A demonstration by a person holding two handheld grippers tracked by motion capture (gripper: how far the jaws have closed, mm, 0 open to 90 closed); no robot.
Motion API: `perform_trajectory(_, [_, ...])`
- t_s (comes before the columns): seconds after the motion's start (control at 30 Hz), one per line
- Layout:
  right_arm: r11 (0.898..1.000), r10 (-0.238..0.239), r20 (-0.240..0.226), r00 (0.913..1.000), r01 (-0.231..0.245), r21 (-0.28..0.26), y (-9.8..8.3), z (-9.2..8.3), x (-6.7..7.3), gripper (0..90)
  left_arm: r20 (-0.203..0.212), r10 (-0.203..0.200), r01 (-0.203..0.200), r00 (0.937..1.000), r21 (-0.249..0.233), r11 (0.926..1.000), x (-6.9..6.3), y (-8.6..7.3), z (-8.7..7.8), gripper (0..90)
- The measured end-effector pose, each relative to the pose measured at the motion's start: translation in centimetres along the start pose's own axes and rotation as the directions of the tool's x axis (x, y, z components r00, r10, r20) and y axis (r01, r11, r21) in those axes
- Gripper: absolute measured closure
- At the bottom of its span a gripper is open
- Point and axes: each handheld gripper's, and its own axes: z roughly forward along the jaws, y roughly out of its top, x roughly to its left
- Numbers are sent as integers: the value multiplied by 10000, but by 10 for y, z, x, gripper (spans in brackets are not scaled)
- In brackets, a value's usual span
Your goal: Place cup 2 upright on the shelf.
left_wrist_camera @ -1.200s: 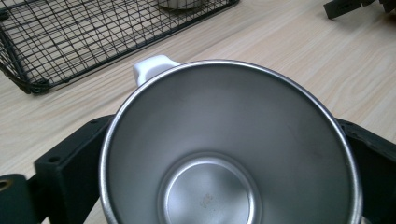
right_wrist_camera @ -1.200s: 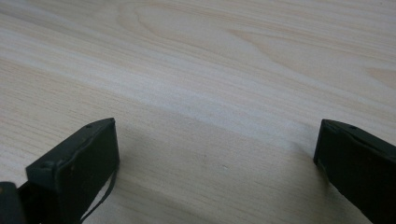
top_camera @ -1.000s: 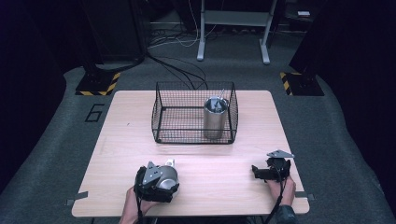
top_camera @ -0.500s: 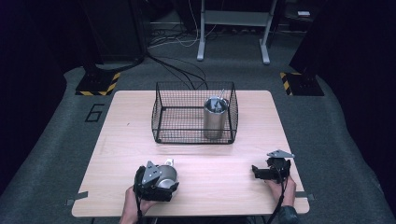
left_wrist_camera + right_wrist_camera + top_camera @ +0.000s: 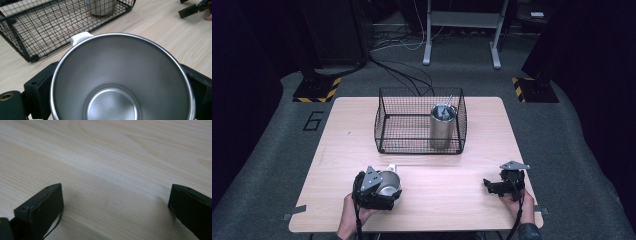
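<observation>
- Your left tool (image 5: 379,187) grips a steel cup (image 5: 122,80) with a jaw on each side of its wall; the cup sits near the surface's (image 5: 447,175) front edge, left of centre, mouth facing the tool's camera.
- A white handle (image 5: 80,38) sticks out past the cup's rim, toward the basket (image 5: 419,122).
- The basket stands at the rear centre, with a steel tumbler (image 5: 442,127) upright in its right part.
- Your right tool (image 5: 498,185) rests by the front right corner, jaws wide apart and holding nothing.
</observation>
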Motion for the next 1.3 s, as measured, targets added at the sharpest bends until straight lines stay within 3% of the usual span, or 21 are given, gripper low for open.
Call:
perform_trajectory(0.33, [10000,2,0,10000,-2,2,0,0,0,0,-19,18,-18,10000,-188,9998,8,15,-3,61])
perform_trajectory(0.5, [10000,1,1,10000,-1,1,0,0,0,0,-17,242,-242,9997,-137,9996,16,29,-5,61])
perform_trajectory(0.83, [10000,-10,30,10000,11,-31,0,0,0,0,-102,167,-171,9998,-492,9986,29,51,-4,61])
perform_trajectory(1.3, [10000,-25,12,10000,25,-72,-1,0,0,0,175,218,-209,9996,-458,9987,39,72,4,61])
